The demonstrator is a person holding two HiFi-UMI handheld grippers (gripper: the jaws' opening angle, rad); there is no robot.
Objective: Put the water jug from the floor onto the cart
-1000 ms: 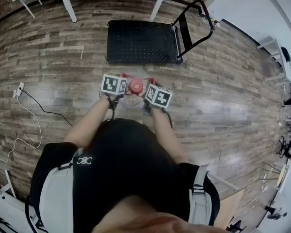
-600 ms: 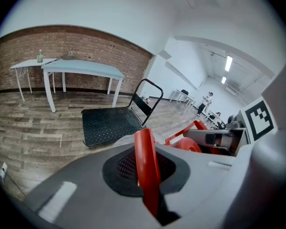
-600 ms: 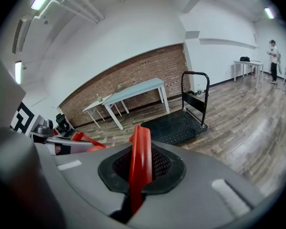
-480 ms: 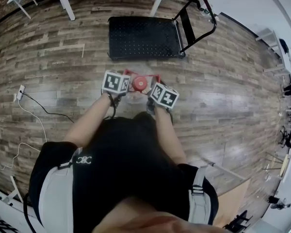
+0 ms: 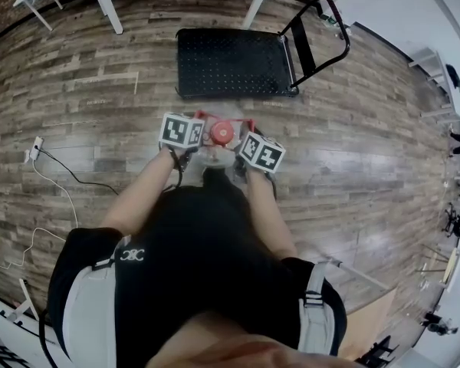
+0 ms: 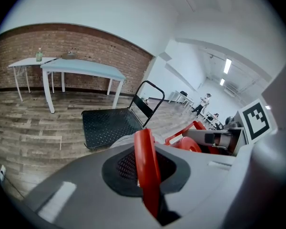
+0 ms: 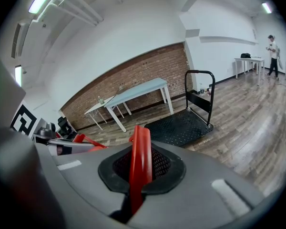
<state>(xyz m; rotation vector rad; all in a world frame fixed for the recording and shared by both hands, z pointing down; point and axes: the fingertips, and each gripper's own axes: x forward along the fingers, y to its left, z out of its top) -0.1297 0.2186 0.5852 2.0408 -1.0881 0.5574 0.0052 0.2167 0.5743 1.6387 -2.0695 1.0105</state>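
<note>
Between the jaws of the left gripper (image 6: 147, 171), pinched tight, a red handle strap (image 6: 143, 144) of the water jug (image 5: 215, 156); only the strap's own thickness between the black pads. Same at the right gripper (image 7: 139, 173): jaws narrowed onto a second red strap (image 7: 139, 142), upright between the pads. In each gripper view, the other gripper off to one side, with more of the red handle beside it.

From the head view, two marker cubes flanking the jug's red cap (image 5: 221, 133), left cube (image 5: 182, 131) and right cube (image 5: 262, 152) both close against it. Jug held between the two grippers, just in front of the person's dark torso (image 5: 192, 267), over the wooden floor (image 5: 77, 113). No telling from these views whether its base is off the boards.

Not on the cart (image 5: 230, 61). Black dotted deck just beyond the jug, a strip of floor between them. Push handle (image 5: 320, 31) standing up at the deck's right end.

Past the cart, a pale-topped surface (image 6: 81, 68) and a white one (image 6: 28, 61) side by side along a brick wall (image 6: 62, 39), with a small bottle (image 6: 39, 55) on the white one. On the floor well to the left, a power strip (image 5: 34, 148) and a trailing cable (image 5: 50, 182). Far down the room, a person standing (image 7: 271, 46).
</note>
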